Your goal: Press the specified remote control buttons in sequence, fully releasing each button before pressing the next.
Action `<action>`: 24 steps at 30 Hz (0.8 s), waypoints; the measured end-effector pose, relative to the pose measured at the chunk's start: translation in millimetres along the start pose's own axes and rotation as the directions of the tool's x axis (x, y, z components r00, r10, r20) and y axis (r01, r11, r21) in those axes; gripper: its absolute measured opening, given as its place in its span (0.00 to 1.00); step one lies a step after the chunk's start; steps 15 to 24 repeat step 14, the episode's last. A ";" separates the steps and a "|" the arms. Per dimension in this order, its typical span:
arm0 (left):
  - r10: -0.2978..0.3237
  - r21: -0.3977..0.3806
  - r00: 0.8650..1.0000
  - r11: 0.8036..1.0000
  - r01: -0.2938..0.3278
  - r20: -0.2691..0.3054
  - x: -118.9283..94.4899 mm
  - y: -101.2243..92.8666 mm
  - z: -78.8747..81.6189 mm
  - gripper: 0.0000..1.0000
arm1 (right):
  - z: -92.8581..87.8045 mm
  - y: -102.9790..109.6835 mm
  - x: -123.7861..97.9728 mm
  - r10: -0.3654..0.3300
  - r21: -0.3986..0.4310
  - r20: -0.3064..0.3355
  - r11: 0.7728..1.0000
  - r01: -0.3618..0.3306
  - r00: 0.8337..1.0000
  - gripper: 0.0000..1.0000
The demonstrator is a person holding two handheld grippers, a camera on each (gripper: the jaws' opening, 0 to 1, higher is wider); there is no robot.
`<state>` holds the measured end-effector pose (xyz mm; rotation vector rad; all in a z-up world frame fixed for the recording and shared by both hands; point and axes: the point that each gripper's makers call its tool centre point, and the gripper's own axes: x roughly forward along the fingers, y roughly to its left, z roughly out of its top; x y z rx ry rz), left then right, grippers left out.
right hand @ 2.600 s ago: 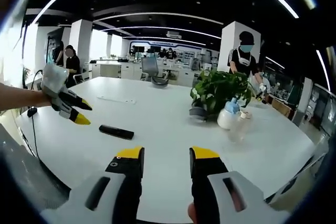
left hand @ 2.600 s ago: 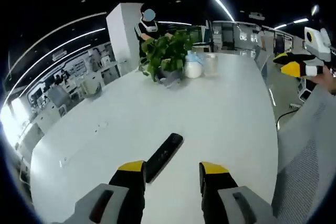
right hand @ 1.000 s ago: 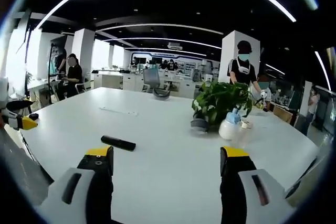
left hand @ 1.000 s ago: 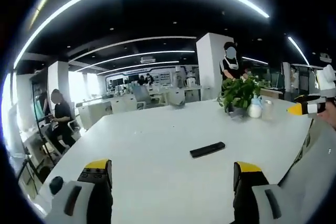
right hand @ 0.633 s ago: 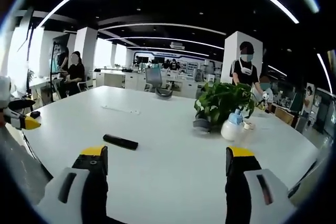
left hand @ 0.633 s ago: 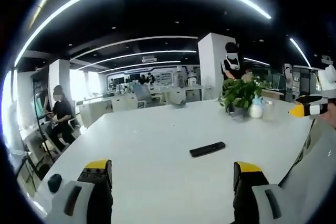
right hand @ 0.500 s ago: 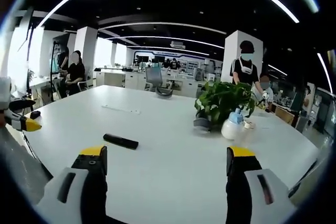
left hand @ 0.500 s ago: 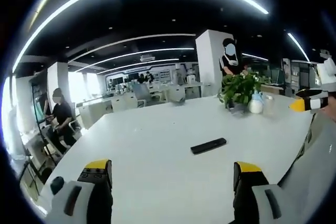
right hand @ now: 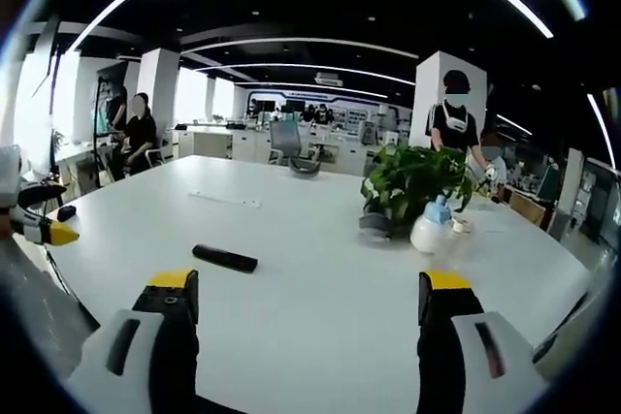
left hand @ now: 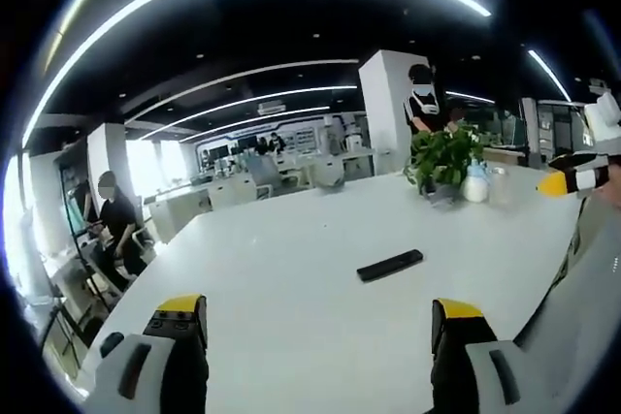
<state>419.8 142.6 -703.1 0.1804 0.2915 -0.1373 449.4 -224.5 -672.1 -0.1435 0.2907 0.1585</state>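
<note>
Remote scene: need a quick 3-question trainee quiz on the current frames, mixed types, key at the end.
1. True or false: the left gripper is shut on the remote.
2. What is the remote lying on? A) chair B) white table C) plant pot
3. Fill in: next to the plant stands a white spray ____.

Key: 1 false, both the left and right gripper are open, clear of the remote. 2 B. 3 bottle.

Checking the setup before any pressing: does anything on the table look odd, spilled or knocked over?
Nothing stands out. The slim black remote control lies flat on the white table; the potted green plant and white spray bottle stand upright.
</note>
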 end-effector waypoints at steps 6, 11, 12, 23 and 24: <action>0.009 0.017 1.000 1.000 -0.009 0.004 -0.8 2.2 0.1 1.00 | -0.8 1.4 -0.4 0.007 -0.001 -0.007 1.000 -0.007 1.000 0.97; 0.005 0.011 1.000 1.000 -0.005 -0.002 -1.2 0.4 0.1 1.00 | -1.1 2.1 -0.4 0.012 0.000 -0.008 1.000 -0.012 1.000 0.96; 0.008 0.014 1.000 1.000 -0.008 -0.001 -1.5 0.7 0.6 1.00 | -1.1 2.1 -0.5 0.013 0.000 -0.008 1.000 -0.013 1.000 0.96; 0.013 0.008 1.000 1.000 -0.013 0.000 -2.0 1.2 1.1 1.00 | -0.7 2.4 -0.8 0.015 0.003 -0.004 1.000 -0.015 1.000 0.95; 0.013 0.008 1.000 1.000 -0.013 0.000 -2.0 1.2 1.1 1.00 | -0.7 2.4 -0.8 0.015 0.003 -0.004 1.000 -0.015 1.000 0.95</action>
